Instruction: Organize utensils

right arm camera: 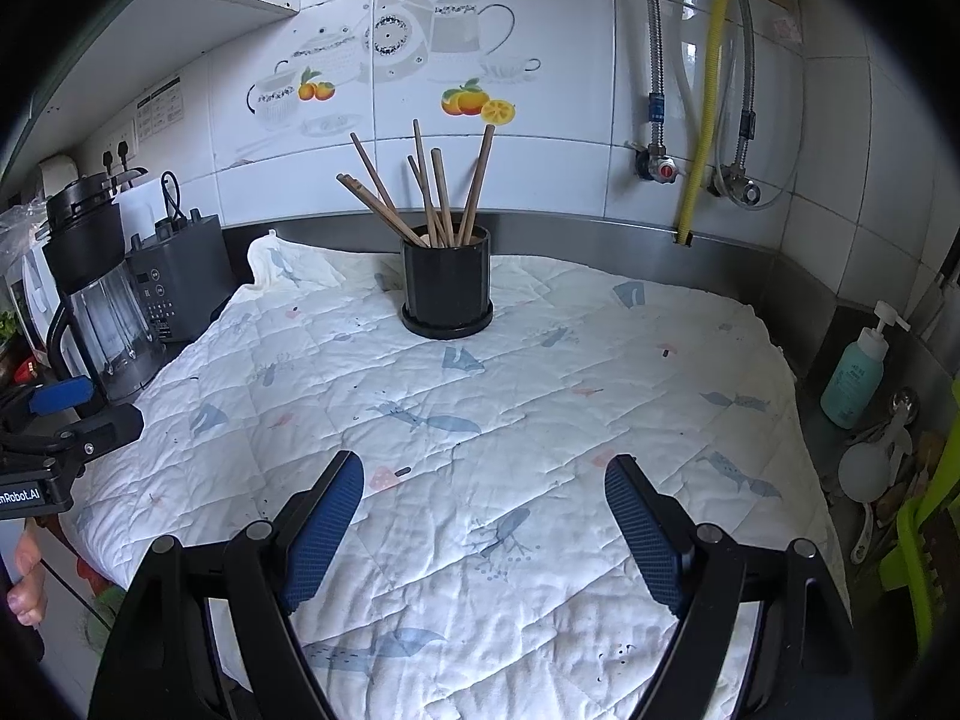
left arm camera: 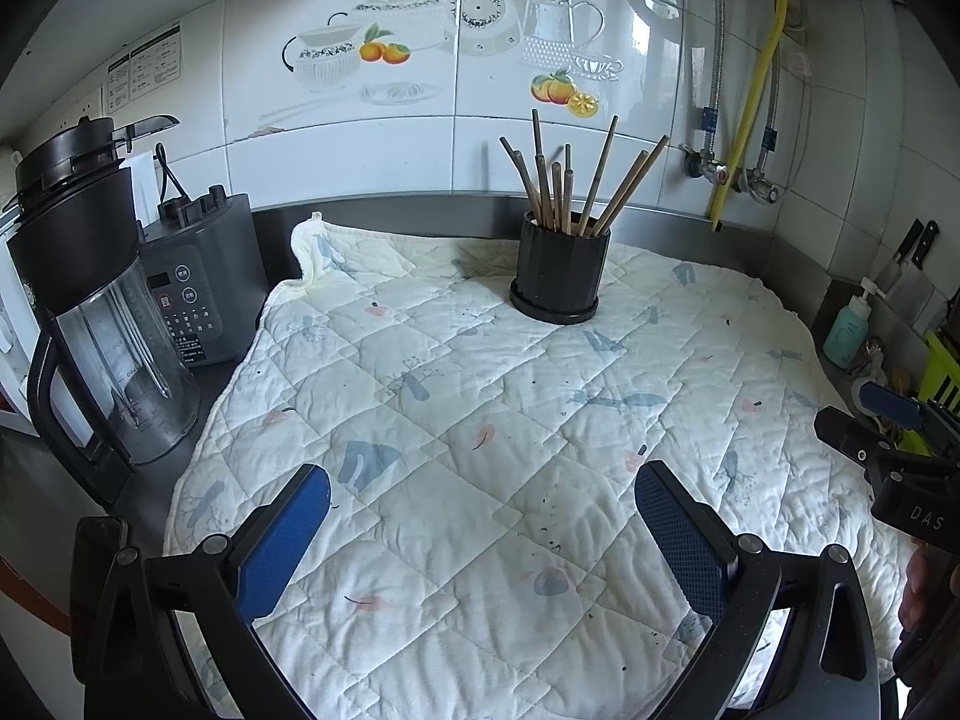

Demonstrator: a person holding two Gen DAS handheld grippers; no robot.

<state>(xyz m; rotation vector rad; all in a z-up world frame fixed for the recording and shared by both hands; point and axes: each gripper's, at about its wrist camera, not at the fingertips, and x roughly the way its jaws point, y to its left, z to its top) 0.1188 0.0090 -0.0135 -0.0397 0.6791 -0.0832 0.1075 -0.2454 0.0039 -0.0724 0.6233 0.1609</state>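
Both grippers, left gripper (left arm camera: pixel 483 531) and right gripper (right arm camera: pixel 483 531), are hovering with jaws spread and empty over the quilted cloth (left arm camera: pixel 480 420), chopstick holder (left arm camera: pixel 559 273) at twelve o'clock; only the left view is showing knives (left arm camera: pixel 915 255).

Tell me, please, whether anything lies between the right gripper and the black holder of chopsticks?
Nothing visible does. The right gripper is open above bare quilted cloth, and only that cloth lies between it and the black holder with the chopsticks.
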